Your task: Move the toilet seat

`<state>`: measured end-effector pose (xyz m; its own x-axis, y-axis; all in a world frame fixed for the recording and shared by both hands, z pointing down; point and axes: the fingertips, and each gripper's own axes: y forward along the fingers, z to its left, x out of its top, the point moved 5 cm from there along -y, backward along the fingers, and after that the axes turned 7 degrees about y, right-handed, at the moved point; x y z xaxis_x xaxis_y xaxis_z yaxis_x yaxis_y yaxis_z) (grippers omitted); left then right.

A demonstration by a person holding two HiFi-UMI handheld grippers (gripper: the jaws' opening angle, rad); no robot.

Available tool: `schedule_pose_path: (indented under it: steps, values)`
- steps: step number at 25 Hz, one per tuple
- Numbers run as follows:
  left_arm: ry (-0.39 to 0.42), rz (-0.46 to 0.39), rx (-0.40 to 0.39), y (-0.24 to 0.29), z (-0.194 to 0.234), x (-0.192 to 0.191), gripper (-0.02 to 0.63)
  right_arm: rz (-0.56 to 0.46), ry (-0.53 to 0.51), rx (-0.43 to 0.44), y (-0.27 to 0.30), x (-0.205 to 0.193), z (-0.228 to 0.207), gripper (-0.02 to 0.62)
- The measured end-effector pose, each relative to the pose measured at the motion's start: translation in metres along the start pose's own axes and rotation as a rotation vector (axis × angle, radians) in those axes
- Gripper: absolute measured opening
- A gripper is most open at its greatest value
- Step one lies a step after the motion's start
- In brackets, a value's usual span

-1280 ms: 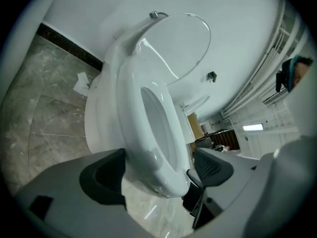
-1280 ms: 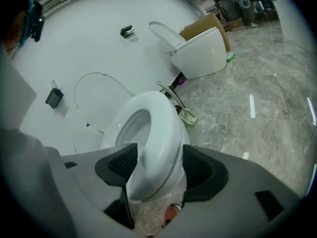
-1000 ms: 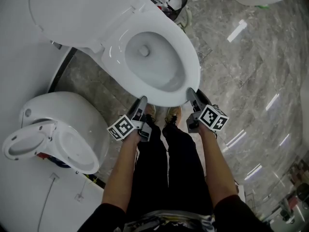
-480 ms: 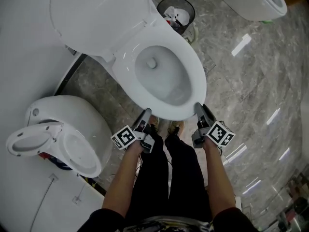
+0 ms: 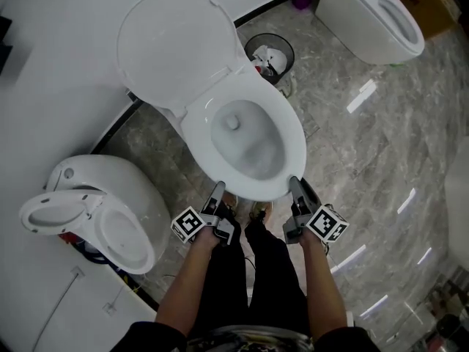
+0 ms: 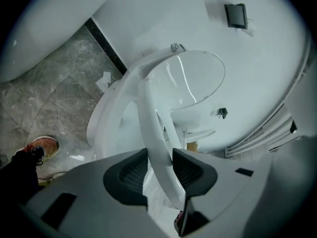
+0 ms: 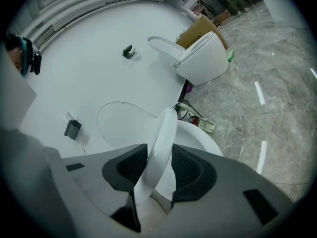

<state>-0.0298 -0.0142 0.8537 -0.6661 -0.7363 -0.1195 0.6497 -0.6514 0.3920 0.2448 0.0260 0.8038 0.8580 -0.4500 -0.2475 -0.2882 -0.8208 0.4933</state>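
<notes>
A white toilet seat (image 5: 296, 142) rests over the bowl, with the round lid (image 5: 176, 46) standing open against the wall behind it. My left gripper (image 5: 218, 188) is shut on the seat's front rim at the left, and my right gripper (image 5: 294, 182) is shut on it at the right. In the left gripper view the seat's edge (image 6: 151, 118) runs between the dark pads (image 6: 130, 171) of the gripper (image 6: 159, 165). In the right gripper view the seat's rim (image 7: 166, 130) is pinched in the gripper (image 7: 158, 166). Both pairs of jaws have just closed tighter on the rim.
A second white toilet (image 5: 102, 204) stands close at the left, and a third (image 5: 374, 17) at the far right. A black waste bin (image 5: 269, 56) sits beside the bowl. The person's legs and shoes (image 5: 253, 215) are right below the grippers on the grey marble floor (image 5: 366, 160).
Both grippers have risen with the seat's front rim in their jaws, tipping the seat up off the bowl. The head view has drawn back and now shows more of the room.
</notes>
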Motion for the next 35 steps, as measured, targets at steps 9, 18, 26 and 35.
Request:
schedule_pose_path:
  steps: [9,18,26,35]
  values:
    - [-0.028,-0.019,-0.082,-0.021,-0.077,-0.016,0.172,0.017,-0.005,0.074,-0.007,0.024,0.076,0.152]
    - [-0.122,-0.105,-0.185,-0.022,-0.141,-0.010,0.169,0.073,-0.033,0.124,-0.002,0.038,0.139,0.146]
    - [-0.102,-0.151,-0.228,-0.024,-0.185,0.010,0.167,0.090,-0.032,0.188,0.007,0.050,0.186,0.144]
    - [-0.125,-0.245,-0.256,-0.021,-0.213,0.036,0.164,0.126,-0.051,0.249,0.024,0.060,0.227,0.146]
